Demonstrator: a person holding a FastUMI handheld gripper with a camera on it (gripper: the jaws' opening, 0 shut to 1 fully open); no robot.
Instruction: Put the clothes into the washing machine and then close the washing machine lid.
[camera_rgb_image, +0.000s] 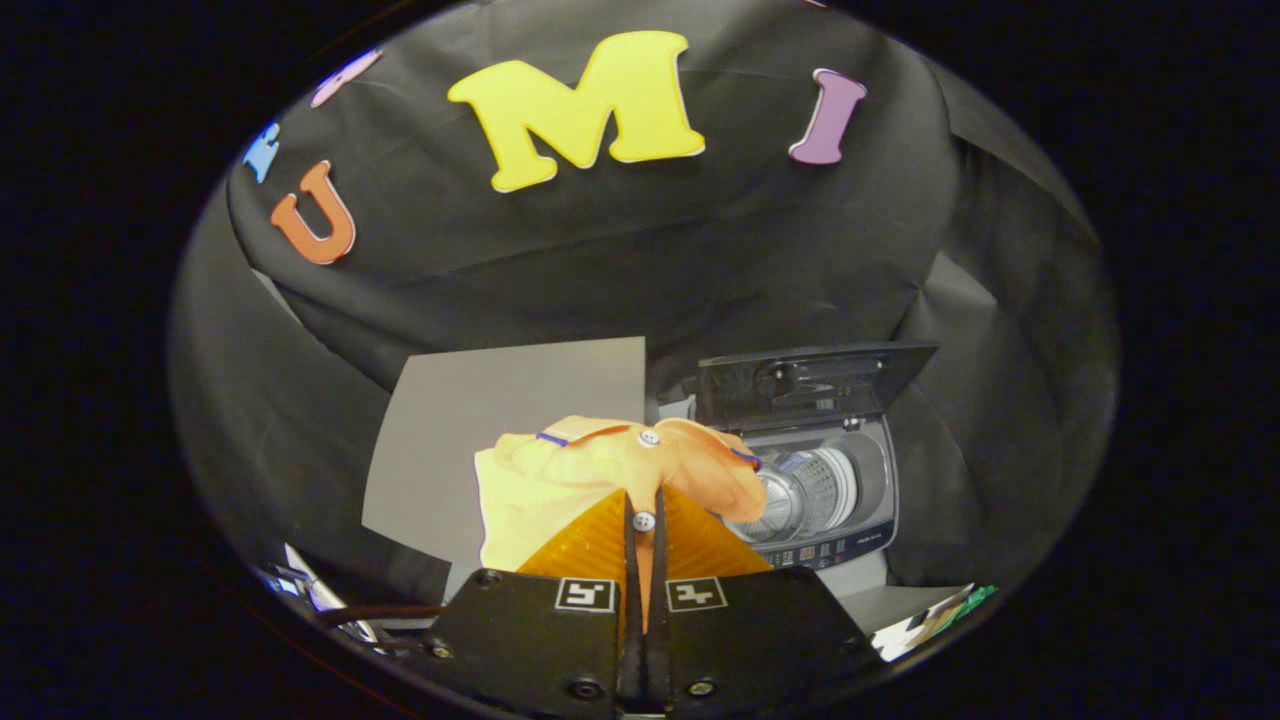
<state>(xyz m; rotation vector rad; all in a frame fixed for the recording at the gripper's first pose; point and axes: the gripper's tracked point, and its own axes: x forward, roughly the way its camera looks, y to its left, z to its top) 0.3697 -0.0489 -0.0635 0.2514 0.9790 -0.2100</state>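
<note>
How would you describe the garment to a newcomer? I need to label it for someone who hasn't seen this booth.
Find the small washing machine with its lid raised, standing before the black cloth wall. Just beside its drum, pinched between the gripper fingers, hangs a little shirt. It is the only soft thing here: pale orange-yellow, with a collar and white buttons.

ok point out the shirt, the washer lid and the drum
shirt (560, 480), gripper view, its front panel, pinched between the fingers
washer lid (810, 385), gripper view, underside of the raised lid
drum (810, 495), gripper view, its ribbed inner wall
</note>
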